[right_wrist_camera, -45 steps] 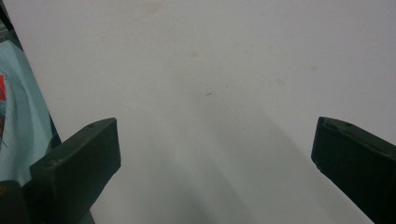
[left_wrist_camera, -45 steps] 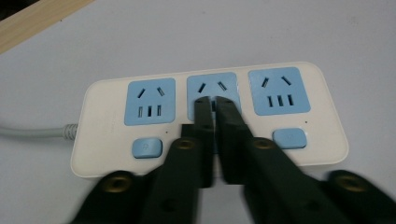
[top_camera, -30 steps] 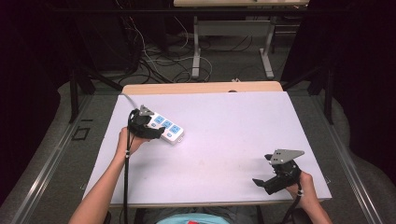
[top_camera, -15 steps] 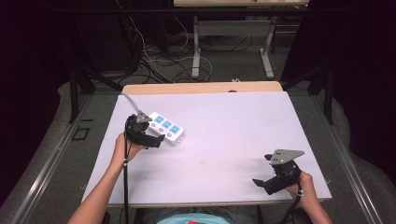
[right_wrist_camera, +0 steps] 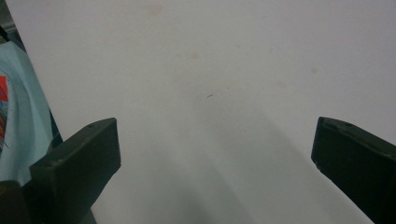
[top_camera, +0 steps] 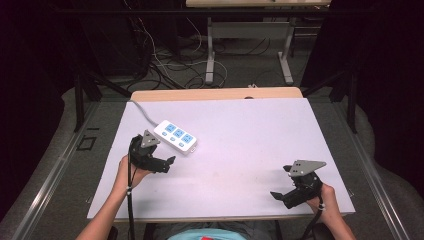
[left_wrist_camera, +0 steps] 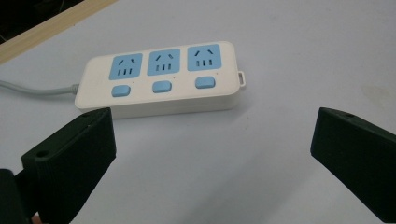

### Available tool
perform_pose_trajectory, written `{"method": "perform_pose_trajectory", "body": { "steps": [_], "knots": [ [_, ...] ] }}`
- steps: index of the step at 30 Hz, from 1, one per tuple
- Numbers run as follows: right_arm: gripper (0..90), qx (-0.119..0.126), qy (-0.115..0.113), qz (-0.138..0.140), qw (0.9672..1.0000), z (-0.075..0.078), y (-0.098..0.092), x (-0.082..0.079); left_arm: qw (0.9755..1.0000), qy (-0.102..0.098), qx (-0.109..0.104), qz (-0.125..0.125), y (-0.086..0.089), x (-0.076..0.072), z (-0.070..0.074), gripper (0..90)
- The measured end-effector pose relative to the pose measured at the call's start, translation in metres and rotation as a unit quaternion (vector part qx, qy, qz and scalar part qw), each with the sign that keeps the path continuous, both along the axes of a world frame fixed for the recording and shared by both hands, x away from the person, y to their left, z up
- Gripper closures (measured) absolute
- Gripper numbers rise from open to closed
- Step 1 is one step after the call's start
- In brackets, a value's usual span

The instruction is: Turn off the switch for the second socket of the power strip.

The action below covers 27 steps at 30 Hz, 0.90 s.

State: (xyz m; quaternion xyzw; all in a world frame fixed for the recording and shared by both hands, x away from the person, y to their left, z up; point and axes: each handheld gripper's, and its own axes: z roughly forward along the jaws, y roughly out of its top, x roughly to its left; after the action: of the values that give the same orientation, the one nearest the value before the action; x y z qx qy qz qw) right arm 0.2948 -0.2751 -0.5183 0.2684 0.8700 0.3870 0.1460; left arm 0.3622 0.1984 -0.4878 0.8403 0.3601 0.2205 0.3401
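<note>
High view: a white power strip (top_camera: 175, 136) with 3 blue sockets and 3 blue switches lies flat on the white table (top_camera: 250, 135), toward 10 o'clock of its middle; its grey cord (top_camera: 141, 111) runs toward 11 o'clock. The left gripper (top_camera: 169, 162) sits just beside the strip at its 7 o'clock, apart from it, its jaws having just been opening and now spread wide with nothing between them. The right gripper (top_camera: 276, 195), at 5 o'clock of the table, is likewise spread wide over bare table.

white table top (top_camera: 240, 150), cables (top_camera: 165, 60) on floor behind.
</note>
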Motion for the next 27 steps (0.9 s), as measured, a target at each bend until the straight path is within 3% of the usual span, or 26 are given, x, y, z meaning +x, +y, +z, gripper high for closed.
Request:
{"method": "perform_pose_trajectory", "body": {
  "steps": [6, 18, 27],
  "knots": [
    [0.8, -0.004, 0.004, 0.001, 1.0000, 0.000, 0.000, 0.000, 1.0000, -0.005, 0.001, -0.007, 0.003, -0.017, -0.001, 0.0],
    [0.8, -0.005, 0.000, 0.000, 1.0000, 0.000, 0.000, 0.000, 0.9997, -0.014, -0.021, 0.004, 0.022, -0.049, -0.011, 0.0],
    [0.8, -0.004, 0.004, -0.002, 1.0000, 0.000, 0.001, 0.000, 0.9997, -0.021, -0.016, 0.001, 0.031, -0.062, -0.015, 0.0]
  ]
}}
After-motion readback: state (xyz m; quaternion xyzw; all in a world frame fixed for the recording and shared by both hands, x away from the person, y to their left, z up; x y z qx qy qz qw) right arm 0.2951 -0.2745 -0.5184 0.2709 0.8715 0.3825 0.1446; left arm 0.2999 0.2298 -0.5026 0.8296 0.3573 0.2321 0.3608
